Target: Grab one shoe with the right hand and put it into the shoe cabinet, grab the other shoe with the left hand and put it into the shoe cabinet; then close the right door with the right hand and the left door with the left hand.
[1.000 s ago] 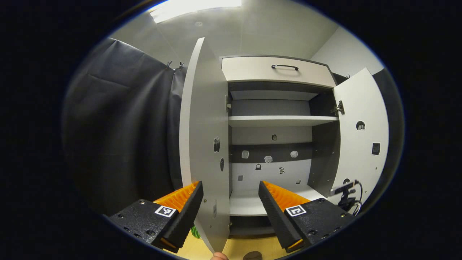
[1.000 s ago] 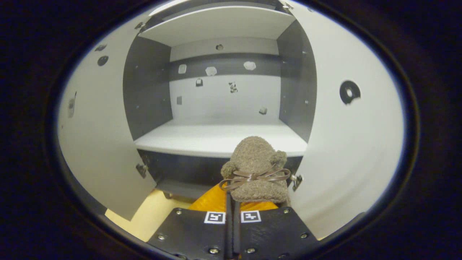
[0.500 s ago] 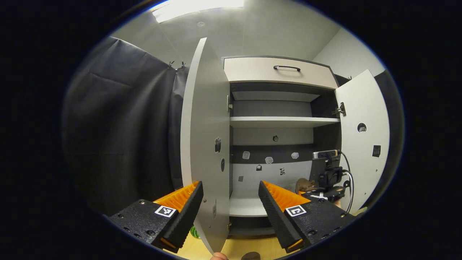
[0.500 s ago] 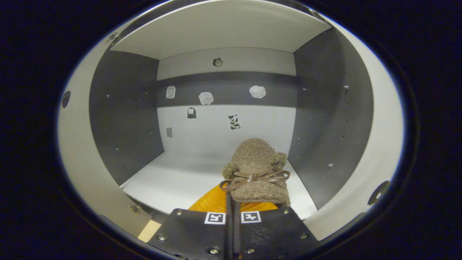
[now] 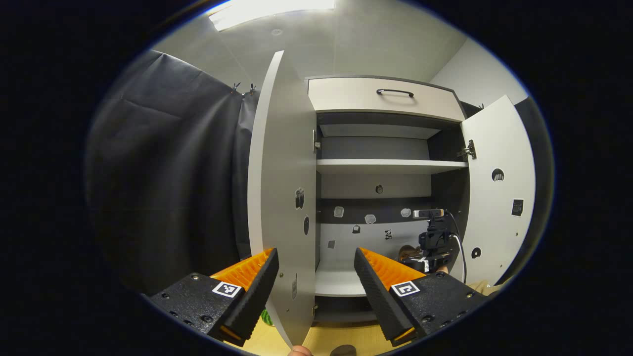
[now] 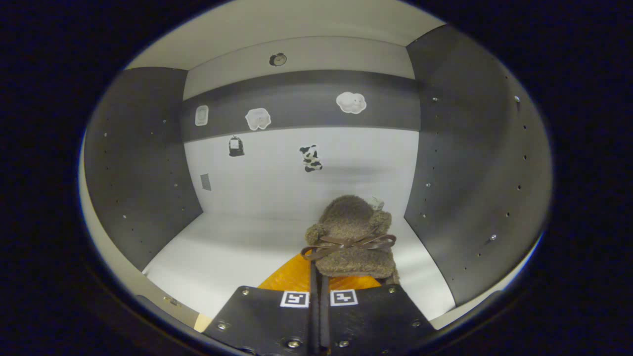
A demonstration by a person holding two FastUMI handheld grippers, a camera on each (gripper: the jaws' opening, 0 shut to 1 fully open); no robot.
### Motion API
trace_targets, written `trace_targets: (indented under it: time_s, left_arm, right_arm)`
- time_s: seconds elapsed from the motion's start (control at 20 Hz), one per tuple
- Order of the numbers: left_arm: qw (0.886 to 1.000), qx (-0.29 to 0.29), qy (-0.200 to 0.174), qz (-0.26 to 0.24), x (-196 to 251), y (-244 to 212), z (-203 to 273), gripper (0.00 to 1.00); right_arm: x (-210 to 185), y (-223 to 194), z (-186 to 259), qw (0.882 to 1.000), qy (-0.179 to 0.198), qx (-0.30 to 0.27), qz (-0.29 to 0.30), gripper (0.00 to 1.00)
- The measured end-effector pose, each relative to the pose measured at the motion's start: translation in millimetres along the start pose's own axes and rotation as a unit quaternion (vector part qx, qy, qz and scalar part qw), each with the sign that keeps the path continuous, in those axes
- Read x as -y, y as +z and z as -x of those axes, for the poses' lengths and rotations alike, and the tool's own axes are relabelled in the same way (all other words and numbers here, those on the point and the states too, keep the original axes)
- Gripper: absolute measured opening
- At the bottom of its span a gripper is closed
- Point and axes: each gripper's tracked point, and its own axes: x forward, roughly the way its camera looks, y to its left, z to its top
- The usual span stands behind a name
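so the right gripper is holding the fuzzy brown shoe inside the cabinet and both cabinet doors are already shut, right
Not quite. The right gripper does hold the fuzzy brown shoe inside the cabinet, but the doors are not shut: the left gripper view shows the left door and the right door both swung open.

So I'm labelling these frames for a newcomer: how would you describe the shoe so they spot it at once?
Start at the shoe cabinet, inside its lower compartment with stickers on the back wall. Over the white shelf, toward the right side wall, is the shoe, held in the right gripper. It is the one fuzzy brown thing there, with a thin brown bow.
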Motion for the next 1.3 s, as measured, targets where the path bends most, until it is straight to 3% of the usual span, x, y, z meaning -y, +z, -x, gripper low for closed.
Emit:
trace_targets:
  time_s: [0.3,0.45,0.5,0.65,1.05,1.3]
  left_arm:
    - [1.000,0.000,-0.005,-0.003,0,0,0,0.94]
    - [1.000,0.000,-0.007,-0.006,1,-1,1,0.94]
    - [1.000,-0.001,-0.008,-0.007,1,-1,1,0.94]
    - [1.000,0.000,-0.010,-0.011,1,-1,1,0.94]
    - [0.999,-0.023,-0.049,-0.001,29,-28,6,0.94]
    - [0.994,-0.079,-0.080,0.008,56,-88,10,0.94]
  right_arm:
    - [0,-17,-9,0.999,0.002,-0.033,-0.018,0.09]
    - [-5,-18,0,0.999,0.009,-0.035,-0.004,0.18]
    - [-4,-17,5,0.999,0.006,-0.032,0.003,0.29]
    - [-4,-13,24,1.000,0.005,-0.021,0.013,0.29]
    - [-7,36,122,0.997,0.019,0.063,0.028,0.29]
    - [-6,63,201,0.993,0.031,0.113,0.023,0.29]
